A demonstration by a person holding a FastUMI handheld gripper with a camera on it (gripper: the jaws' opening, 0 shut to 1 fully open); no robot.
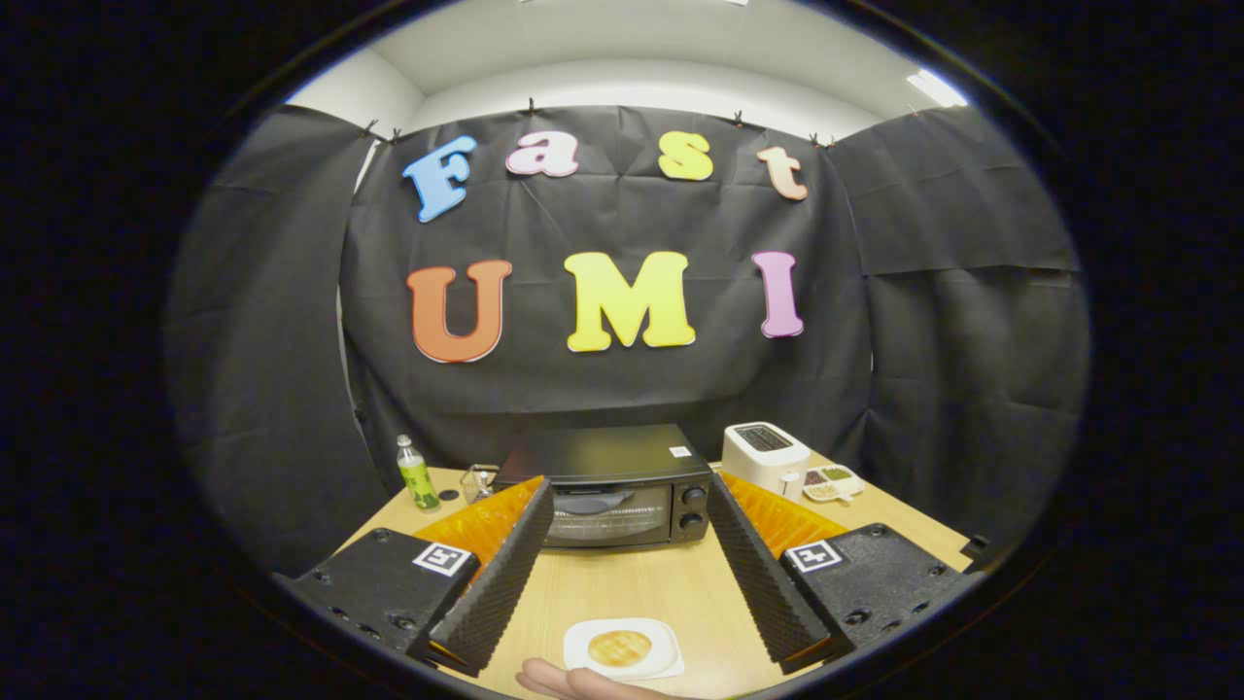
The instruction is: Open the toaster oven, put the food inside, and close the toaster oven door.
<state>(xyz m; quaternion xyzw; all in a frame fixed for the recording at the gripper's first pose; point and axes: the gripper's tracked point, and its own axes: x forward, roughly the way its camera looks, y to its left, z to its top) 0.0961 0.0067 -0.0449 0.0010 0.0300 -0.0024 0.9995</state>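
Fingers [505, 574] of the gripper [627, 622] are spread wide apart and hold nothing, one on each side of a strip of bare wooden table [632, 588]. Between them, at the near end of that strip, lies a small white plate [624, 648] with a round golden cake [619, 647] flat on it; neither finger touches the plate. A person's hand [573, 682] shows just on the near side of the plate, at its edge. Beyond the plate, past the fingertips and well apart from it, stands the black toaster oven [617, 486]. Its glass door [607, 515] is shut and faces straight back toward the gripper, its long axis runs side to side across the table, and its two knobs [692, 507] sit one above the other at the right end of the front. Left of the toaster oven, near its corner, is a small wire holder [475, 482], and farther left a green bottle [417, 474] stands upright. Right of the toaster oven stands a white pop-up toaster [765, 455], and just beside that, farther right, lies a small divided dish [832, 481] with bits of food in its sections.
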